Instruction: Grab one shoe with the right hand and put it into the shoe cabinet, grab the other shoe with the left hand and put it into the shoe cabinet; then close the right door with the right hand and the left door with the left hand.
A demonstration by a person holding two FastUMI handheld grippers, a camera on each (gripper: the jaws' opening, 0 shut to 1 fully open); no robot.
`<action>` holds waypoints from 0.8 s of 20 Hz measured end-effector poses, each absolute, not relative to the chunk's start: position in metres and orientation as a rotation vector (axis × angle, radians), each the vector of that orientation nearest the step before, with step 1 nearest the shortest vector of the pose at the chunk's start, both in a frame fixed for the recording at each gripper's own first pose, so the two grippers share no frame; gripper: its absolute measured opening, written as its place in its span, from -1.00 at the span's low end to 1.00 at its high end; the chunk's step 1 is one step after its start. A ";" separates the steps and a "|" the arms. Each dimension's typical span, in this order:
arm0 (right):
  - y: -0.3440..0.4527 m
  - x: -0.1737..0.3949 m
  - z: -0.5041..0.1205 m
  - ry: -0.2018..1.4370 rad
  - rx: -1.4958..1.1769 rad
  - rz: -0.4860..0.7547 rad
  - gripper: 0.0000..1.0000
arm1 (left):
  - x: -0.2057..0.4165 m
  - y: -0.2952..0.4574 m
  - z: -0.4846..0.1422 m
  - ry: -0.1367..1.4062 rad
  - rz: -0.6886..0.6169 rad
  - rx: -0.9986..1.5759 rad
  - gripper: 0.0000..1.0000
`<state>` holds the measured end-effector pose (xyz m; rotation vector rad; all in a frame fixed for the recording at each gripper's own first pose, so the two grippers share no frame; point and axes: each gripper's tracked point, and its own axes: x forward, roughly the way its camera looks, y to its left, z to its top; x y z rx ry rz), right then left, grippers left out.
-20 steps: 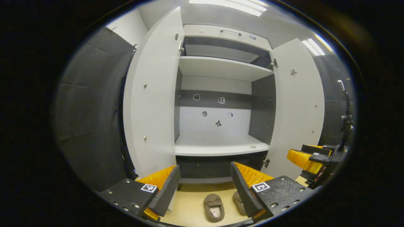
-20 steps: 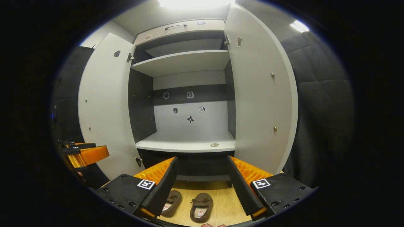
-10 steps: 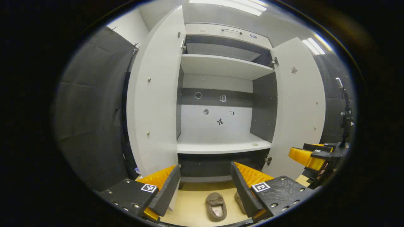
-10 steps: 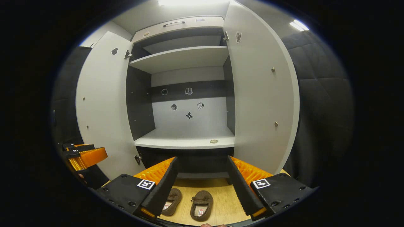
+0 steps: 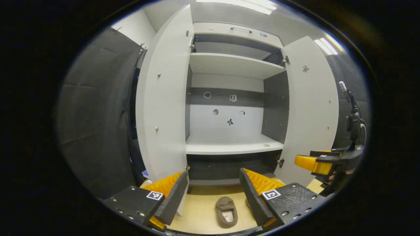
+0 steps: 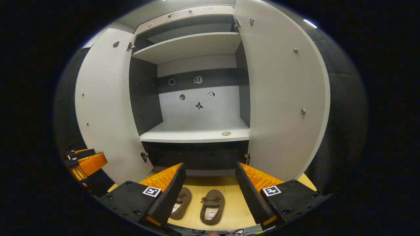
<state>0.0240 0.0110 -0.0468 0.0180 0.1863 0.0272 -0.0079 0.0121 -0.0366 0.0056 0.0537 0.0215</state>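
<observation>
Right gripper view: right gripper (image 6: 210,190), wide open and empty, should descend squarely astride the six-o'clock shoe (image 6: 212,211).

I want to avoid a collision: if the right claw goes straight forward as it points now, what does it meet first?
Probably the dark lower front of the shoe cabinet, just below its white shelf. The right claw is open, and the two brown shoes lie lower, on the floor. Depth is unclear.
</observation>
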 end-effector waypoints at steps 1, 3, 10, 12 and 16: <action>0.014 0.028 -0.053 0.202 0.015 0.034 0.92 | -0.008 0.012 -0.039 0.060 0.020 0.007 0.84; 0.019 0.036 -0.069 0.247 0.019 0.059 0.92 | -0.008 0.012 -0.042 0.069 0.017 0.007 0.84; 0.030 0.055 -0.159 0.458 0.103 0.091 0.94 | -0.006 0.008 -0.064 0.120 -0.008 0.012 0.85; 0.035 0.058 -0.184 0.521 0.125 0.101 0.86 | -0.006 0.008 -0.072 0.139 -0.013 0.020 0.96; 0.046 0.059 -0.224 0.617 0.181 0.121 0.97 | -0.005 0.007 -0.083 0.169 -0.019 0.017 0.97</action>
